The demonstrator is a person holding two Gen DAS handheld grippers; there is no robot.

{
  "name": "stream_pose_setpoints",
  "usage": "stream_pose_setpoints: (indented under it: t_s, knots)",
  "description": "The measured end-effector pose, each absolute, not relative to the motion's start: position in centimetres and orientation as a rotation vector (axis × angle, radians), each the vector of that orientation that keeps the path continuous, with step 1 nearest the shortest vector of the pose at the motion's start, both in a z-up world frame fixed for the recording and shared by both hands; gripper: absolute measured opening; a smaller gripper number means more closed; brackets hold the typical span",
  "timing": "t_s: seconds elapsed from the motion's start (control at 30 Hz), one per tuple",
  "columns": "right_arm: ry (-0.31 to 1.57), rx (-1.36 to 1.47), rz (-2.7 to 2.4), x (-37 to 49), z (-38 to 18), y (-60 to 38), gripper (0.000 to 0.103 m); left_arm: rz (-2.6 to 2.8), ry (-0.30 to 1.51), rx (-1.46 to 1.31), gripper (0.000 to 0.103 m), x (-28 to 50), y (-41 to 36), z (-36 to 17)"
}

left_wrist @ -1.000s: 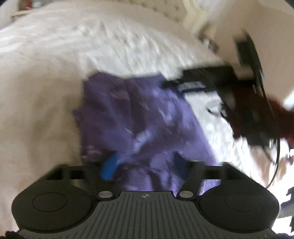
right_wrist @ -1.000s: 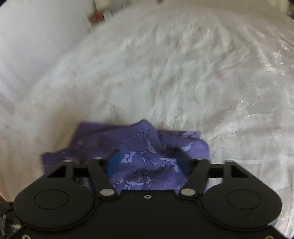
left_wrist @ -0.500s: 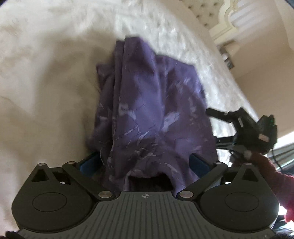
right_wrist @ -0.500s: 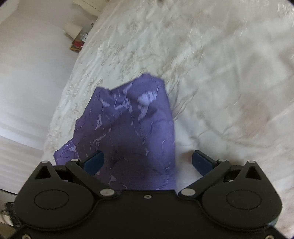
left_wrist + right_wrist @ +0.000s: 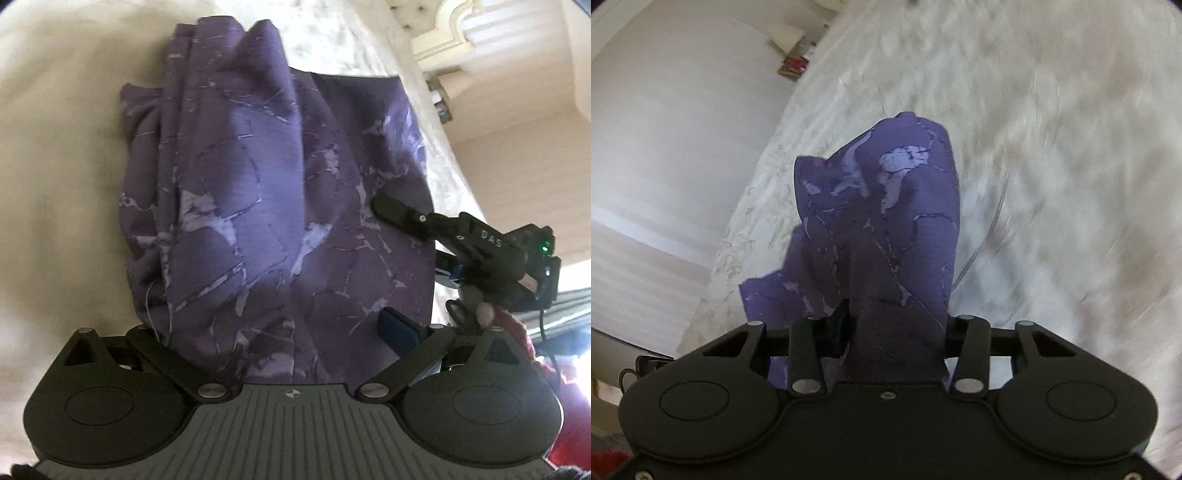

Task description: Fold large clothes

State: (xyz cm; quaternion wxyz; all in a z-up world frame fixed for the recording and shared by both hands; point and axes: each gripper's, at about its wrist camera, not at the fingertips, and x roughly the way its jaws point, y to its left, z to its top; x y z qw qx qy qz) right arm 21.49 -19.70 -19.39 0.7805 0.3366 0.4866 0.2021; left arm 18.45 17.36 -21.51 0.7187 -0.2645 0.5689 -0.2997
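Soft daylight throughout; glare blows out the window [image 5: 576, 325] at four o'clock in the left view; the bedspread [image 5: 1052, 147] smears with motion blur from twelve to three o'clock; fisheye bending curves every edge.

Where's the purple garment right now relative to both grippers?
The purple garment lies bunched on the white bedspread, between the left gripper's wide jaws; the right gripper is closing on its right edge.

Left gripper's [image 5: 280, 332] left finger hidden beneath the purple garment [image 5: 280, 206]; right gripper's [image 5: 894, 328] fingertips largely covered by the same cloth, pad contact indeterminable; bedspread [image 5: 1052, 166] motion-blurred; small items on the distant shelf [image 5: 792, 68] unidentifiable.
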Motion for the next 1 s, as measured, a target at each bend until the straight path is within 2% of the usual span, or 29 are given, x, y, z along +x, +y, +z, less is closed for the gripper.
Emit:
stream_pose_setpoints:
  t_s: [0.3,0.37,0.43,0.47,0.53,0.67,0.9,1.0]
  knots:
    - [0.991,0.606,0.276,23.2,-15.5,-33.5,0.053,-0.786,1.221,-0.532,0.100,22.9,0.5,-19.7]
    - [0.986,0.591,0.210,23.8,-15.4,-37.1,0.058,-0.782,1.222,-0.506,0.095,24.1,-3.2,-19.5]
    - [1.001,0.532,0.109,24.5,-15.6,-39.3,0.071,-0.715,1.233,-0.449,0.090,25.2,-6.5,-19.5]
    - [1.018,0.479,0.046,24.8,-15.8,-40.3,0.074,-0.676,1.222,-0.409,0.090,25.4,-7.7,-19.4]
    - [1.054,0.393,-0.058,25.2,-16.1,-41.4,0.075,-0.606,1.208,-0.325,0.090,25.5,-9.0,-19.2]
    - [0.992,0.382,-0.101,23.7,-15.4,-43.0,0.077,-0.530,1.184,-0.201,0.091,24.3,-9.6,-18.4]
    - [0.908,0.380,-0.053,20.5,-14.0,-42.4,0.098,-0.443,1.085,-0.003,0.091,22.5,-12.3,-14.5]
    - [0.891,0.377,-0.046,18.9,-13.5,-41.9,0.098,-0.437,1.026,0.133,0.091,21.6,-12.8,-13.1]
